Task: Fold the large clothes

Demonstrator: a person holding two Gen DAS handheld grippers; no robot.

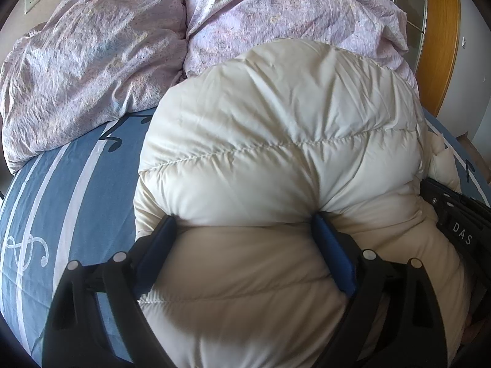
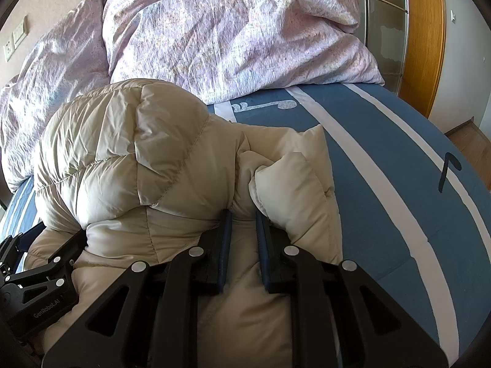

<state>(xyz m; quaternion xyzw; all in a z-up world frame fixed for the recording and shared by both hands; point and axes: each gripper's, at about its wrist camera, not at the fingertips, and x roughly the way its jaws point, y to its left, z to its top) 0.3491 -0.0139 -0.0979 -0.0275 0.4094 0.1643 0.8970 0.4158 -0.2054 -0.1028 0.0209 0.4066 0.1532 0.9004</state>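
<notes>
Jaws of the left gripper [image 1: 244, 225] are standing wide around a fat roll of the cream down jacket [image 1: 276, 141] lying on the blue bedsheet [image 1: 76, 184], while the right gripper [image 2: 241, 227] is pinching a thin fold near its right edge, the better hold on such light, soft, springy, probably slippery padding.

Both wrist cameras look steeply down, close over the puffy jacket [image 1: 276, 141], sharing the bed [image 2: 383, 184] and quilt [image 2: 230, 36]

My left claw [image 1: 245, 217] spread wide, tilted down; my right claw [image 2: 242, 217] nearly closed, pinching jacket [image 2: 138, 165] fold.
</notes>
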